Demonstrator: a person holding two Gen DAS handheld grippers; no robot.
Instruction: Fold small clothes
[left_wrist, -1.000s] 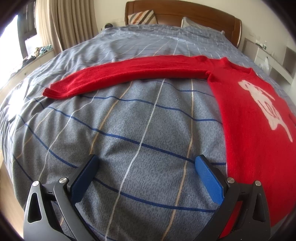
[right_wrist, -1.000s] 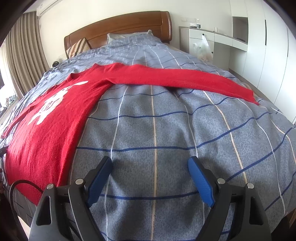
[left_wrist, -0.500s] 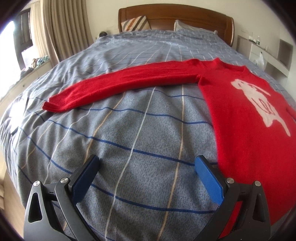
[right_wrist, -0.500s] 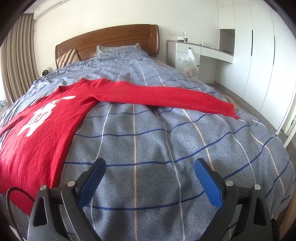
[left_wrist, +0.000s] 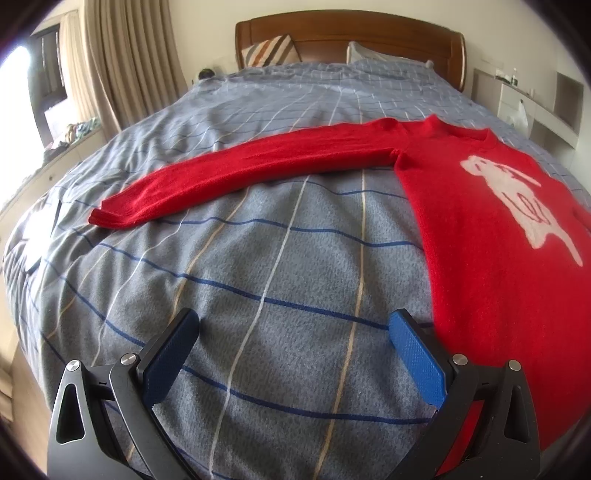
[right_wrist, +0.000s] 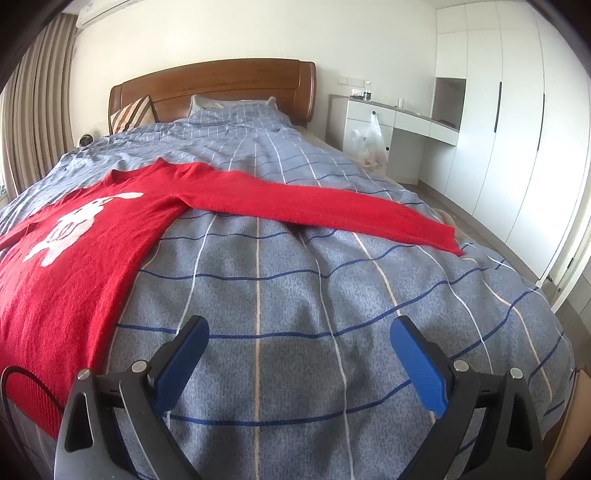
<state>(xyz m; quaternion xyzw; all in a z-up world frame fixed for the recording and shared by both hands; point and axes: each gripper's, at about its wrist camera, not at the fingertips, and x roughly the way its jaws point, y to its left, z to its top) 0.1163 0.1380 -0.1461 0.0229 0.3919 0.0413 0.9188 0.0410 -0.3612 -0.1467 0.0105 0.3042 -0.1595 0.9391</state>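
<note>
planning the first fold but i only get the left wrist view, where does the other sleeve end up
Observer: On the right wrist view the right sleeve lies stretched flat across the duvet, its cuff near the bed's right edge.
Operator: is the right gripper on it yet
Observer: No. The right gripper has just been opening, with only duvet between its pads.
Operator: anything off that side of the bed
Observer: A white desk with a plastic bag hanging from it, then tall white wardrobes.
</note>
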